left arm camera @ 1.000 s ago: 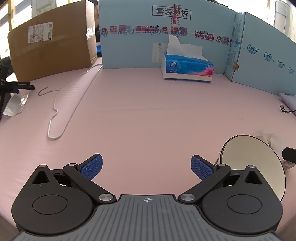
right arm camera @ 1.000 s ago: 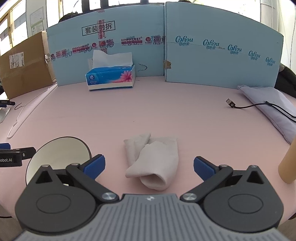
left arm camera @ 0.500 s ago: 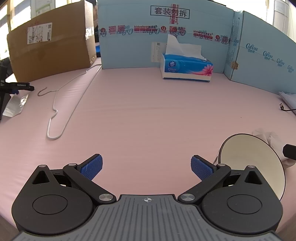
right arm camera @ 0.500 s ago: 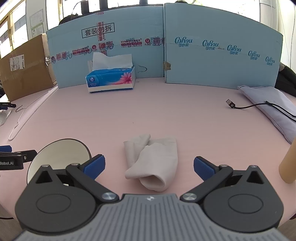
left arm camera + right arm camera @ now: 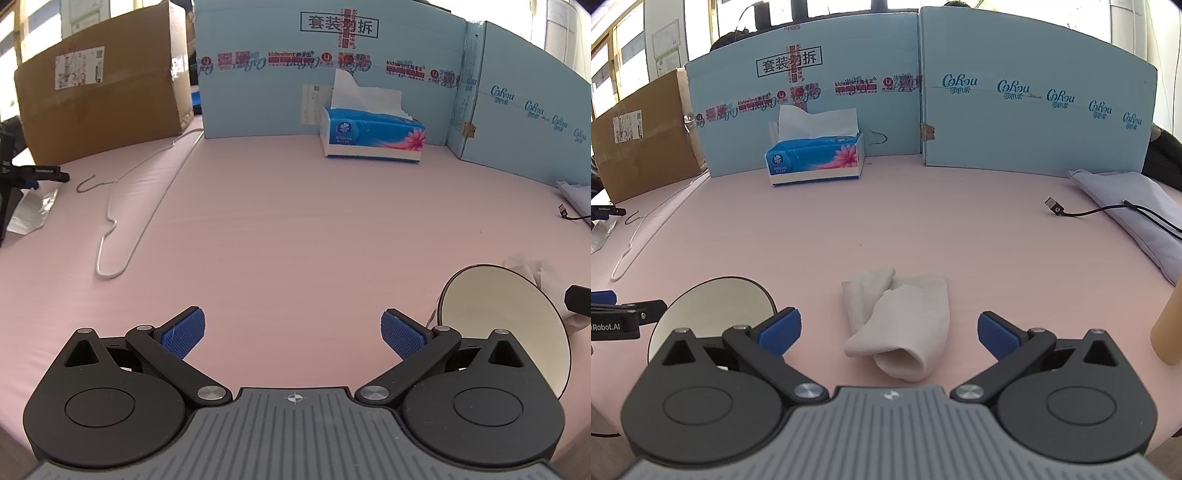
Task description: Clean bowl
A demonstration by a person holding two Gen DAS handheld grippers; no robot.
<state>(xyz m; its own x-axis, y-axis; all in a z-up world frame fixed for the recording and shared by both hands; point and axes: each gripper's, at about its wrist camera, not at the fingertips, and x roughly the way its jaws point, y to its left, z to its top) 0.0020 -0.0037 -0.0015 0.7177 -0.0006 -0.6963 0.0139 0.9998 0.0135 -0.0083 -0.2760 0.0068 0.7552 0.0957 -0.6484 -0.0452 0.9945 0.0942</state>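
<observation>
A cream bowl with a dark rim (image 5: 495, 310) sits on the pink table at the right of the left wrist view, just right of my open left gripper (image 5: 291, 332). It also shows at the lower left of the right wrist view (image 5: 713, 306). A folded white cloth (image 5: 901, 325) lies on the table between the open fingers of my right gripper (image 5: 889, 330), a little ahead of them. Both grippers are empty.
A blue tissue box (image 5: 816, 157) stands at the back against blue cardboard panels (image 5: 1034, 110). A wire hanger (image 5: 122, 221) and a brown carton (image 5: 99, 107) are at the left. A USB cable (image 5: 1078, 211), a pale pouch (image 5: 1134, 206) and a tan cylinder (image 5: 1169, 325) are at the right.
Both views have shifted slightly; the bowl sits a touch further left and higher in the left wrist view. Both grippers stay open and empty.
</observation>
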